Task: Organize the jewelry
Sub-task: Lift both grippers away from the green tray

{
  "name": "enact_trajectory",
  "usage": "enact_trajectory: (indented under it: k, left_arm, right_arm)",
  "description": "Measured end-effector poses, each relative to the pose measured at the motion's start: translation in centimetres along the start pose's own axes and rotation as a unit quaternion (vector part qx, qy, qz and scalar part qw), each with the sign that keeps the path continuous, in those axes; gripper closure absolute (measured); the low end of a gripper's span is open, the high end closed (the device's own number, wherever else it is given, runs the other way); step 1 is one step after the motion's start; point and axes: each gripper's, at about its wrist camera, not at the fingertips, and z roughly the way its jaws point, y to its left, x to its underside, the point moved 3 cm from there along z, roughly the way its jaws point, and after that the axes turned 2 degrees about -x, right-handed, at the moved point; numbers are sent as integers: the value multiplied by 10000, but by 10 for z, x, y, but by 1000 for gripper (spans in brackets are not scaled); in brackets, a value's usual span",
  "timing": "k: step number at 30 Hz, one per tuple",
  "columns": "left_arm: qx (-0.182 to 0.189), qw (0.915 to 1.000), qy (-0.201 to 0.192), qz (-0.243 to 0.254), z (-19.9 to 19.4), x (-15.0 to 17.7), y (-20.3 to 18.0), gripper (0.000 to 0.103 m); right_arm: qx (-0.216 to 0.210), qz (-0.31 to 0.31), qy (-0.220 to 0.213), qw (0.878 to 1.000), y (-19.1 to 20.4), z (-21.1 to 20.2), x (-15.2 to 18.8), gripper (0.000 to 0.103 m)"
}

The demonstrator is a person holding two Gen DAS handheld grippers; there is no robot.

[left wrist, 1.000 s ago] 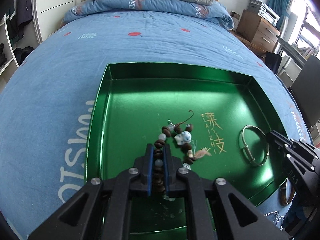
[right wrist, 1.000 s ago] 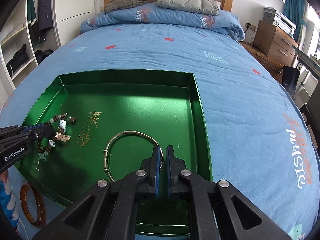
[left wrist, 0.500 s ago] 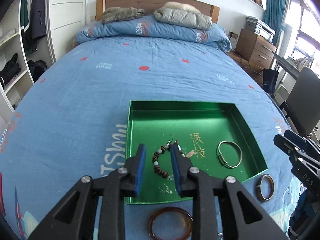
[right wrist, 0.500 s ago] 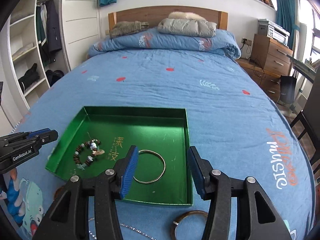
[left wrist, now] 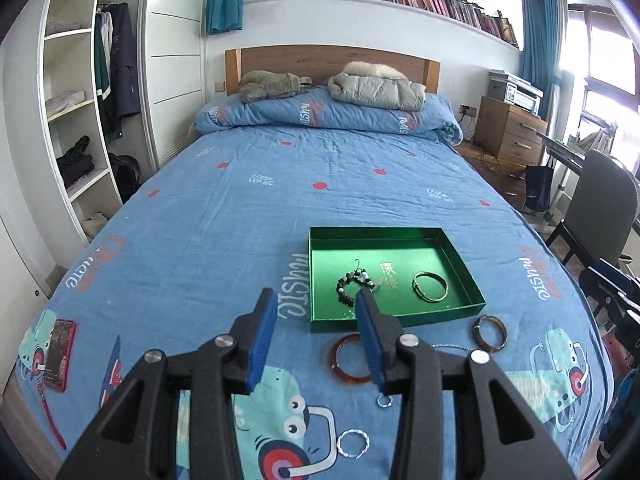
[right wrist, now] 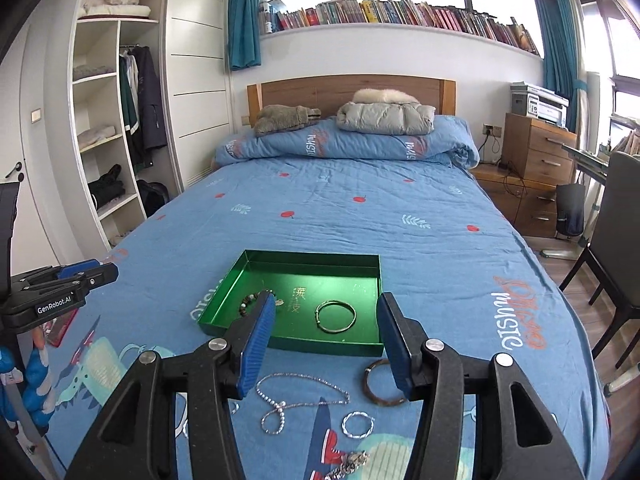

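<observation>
A green tray (left wrist: 396, 321) (right wrist: 320, 345) sits on the blue bedspread. In it lie a beaded bracelet (left wrist: 352, 286) (right wrist: 249, 305) and a thin metal bangle (left wrist: 430, 287) (right wrist: 335, 316). On the bed in front of the tray are an amber bangle (left wrist: 350, 360), a dark brown bangle (left wrist: 490, 332) (right wrist: 380, 384), a silver chain (right wrist: 300, 396) and silver rings (left wrist: 352, 444) (right wrist: 357, 424). My left gripper (left wrist: 316, 300) (right wrist: 80, 276) hovers high and back from the tray, its jaws opening and empty. My right gripper (right wrist: 326, 304) (left wrist: 612, 292) is open and holds nothing.
A red phone (left wrist: 60, 354) lies near the bed's left edge. A folded quilt (left wrist: 328, 114) with jackets on it is at the headboard. A grey chair (left wrist: 600, 208) and a wooden dresser (right wrist: 536, 148) stand to the right, open wardrobe shelves (right wrist: 104, 136) to the left.
Both grippers went from shut to open, leaving the beaded bracelet and the metal bangle in the tray. Both then drew back and up, so the tray looks smaller and farther.
</observation>
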Motion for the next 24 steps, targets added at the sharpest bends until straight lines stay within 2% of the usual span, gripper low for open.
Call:
enact_trajectory:
  k: [6,12,15,19,24]
  left_arm:
    - [58,9996,-264,-101,-58,14,12,64]
    - [169,9985,-495,-180,-98,22,26,64]
    - [211,9979,-570,-212,-111,27,34,61]
    - [81,9973,-705,-183,-122,36,42,57]
    - [41,9975,-633,-311,-122,50,56,57]
  right_arm:
    - [18,33,-124,9999,4,-48,16,51]
    - [56,69,-297,9995,6,-86,26,51]
    - [83,44,-365,9993,6,-102,32,50]
    - [83,24,-415,9991,7,-114,38,48]
    - [29,44,-331,9994,3,-117,51,47]
